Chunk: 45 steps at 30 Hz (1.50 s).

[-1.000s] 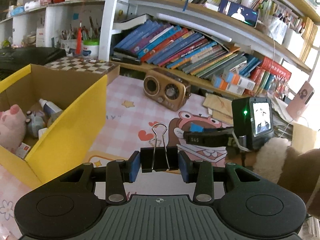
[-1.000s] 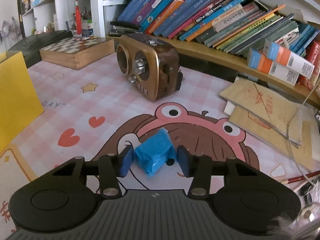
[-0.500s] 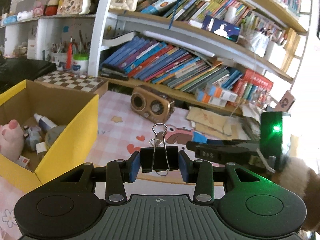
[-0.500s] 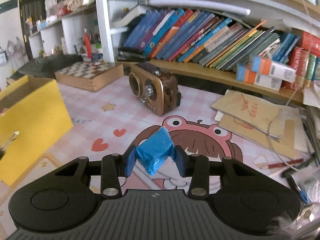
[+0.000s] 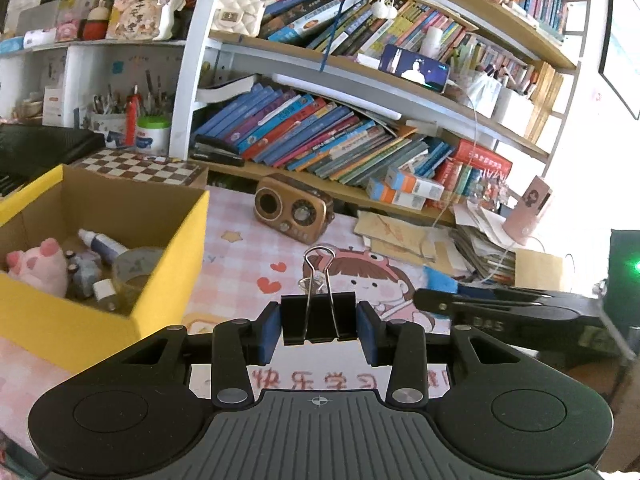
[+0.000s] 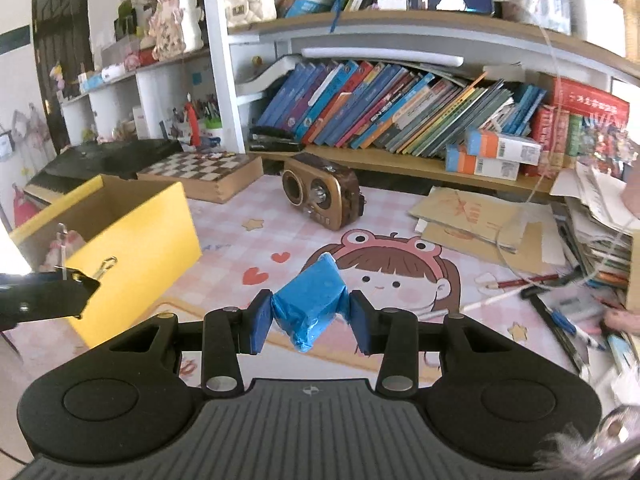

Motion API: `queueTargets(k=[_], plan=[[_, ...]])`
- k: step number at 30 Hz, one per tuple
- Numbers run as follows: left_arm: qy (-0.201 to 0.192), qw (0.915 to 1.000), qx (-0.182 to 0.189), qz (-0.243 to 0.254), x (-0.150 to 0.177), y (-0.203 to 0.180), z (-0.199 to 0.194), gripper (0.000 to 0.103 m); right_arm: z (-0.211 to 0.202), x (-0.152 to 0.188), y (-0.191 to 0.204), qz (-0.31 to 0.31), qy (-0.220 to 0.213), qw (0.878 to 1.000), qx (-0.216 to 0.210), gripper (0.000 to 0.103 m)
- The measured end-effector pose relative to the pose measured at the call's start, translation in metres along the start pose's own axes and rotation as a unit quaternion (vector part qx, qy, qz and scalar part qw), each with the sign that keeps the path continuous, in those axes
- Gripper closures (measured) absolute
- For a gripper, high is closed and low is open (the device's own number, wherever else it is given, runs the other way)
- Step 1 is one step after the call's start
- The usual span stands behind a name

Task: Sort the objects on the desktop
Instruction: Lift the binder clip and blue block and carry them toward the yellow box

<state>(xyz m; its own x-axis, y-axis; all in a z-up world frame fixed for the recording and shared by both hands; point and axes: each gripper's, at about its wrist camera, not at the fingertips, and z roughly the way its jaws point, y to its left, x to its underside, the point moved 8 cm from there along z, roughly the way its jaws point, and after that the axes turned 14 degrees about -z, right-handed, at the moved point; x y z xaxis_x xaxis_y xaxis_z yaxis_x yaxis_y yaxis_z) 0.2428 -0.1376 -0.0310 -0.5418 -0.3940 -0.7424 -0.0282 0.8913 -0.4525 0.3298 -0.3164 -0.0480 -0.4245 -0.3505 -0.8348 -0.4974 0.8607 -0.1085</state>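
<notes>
My left gripper (image 5: 319, 328) is shut on a black binder clip (image 5: 318, 318) whose wire handles stand upright, held in the air above the pink mat. My right gripper (image 6: 307, 320) is shut on a crumpled blue packet (image 6: 310, 300), also lifted off the mat. A yellow cardboard box (image 5: 168, 276) stands open at the left, with a pink plush pig (image 5: 38, 266), a tape roll and small bottles inside. In the right wrist view the same box (image 6: 136, 240) lies left of the packet, and the left gripper's tip with the clip's handle (image 6: 105, 264) pokes in from the left edge.
A brown retro radio (image 6: 320, 196) sits mid-desk before the lower bookshelf. A chessboard box (image 6: 200, 172) lies behind the yellow box. Papers, pens and pencils (image 6: 520, 280) clutter the right side, where a person's fingertips (image 6: 620, 320) rest. The right gripper's body (image 5: 520, 312) crosses the left wrist view.
Both grippers have risen and drawn back from the mat with their loads; the desk and the shelves show from higher up. The blue packet left the mat and is squeezed a little tighter.
</notes>
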Motion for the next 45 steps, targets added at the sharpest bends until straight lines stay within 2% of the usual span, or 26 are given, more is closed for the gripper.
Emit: queueTargets(k=[8,21,32,45], plan=[[0.007,0.9999,0.011,-0.001,0.008,0.030,-0.038,0.064,-0.043,0.015,0.053,0.012,0.006,1.000,0.007,0.065],[0.033,0.9994,0.014,0.002,0.038,0.082,-0.098,0.064,-0.082,0.042,0.148,0.013,0.029,0.999,0.008,0.065],[0.042,0.9990,0.005,-0.011,0.056,0.122,-0.139,0.064,-0.100,0.059,0.223,0.002,0.050,0.999,-0.017,0.065],[0.022,0.9990,-0.023,-0.033,0.051,0.155,-0.165,0.064,-0.097,0.048,0.268,-0.033,0.050,0.997,-0.050,0.065]])
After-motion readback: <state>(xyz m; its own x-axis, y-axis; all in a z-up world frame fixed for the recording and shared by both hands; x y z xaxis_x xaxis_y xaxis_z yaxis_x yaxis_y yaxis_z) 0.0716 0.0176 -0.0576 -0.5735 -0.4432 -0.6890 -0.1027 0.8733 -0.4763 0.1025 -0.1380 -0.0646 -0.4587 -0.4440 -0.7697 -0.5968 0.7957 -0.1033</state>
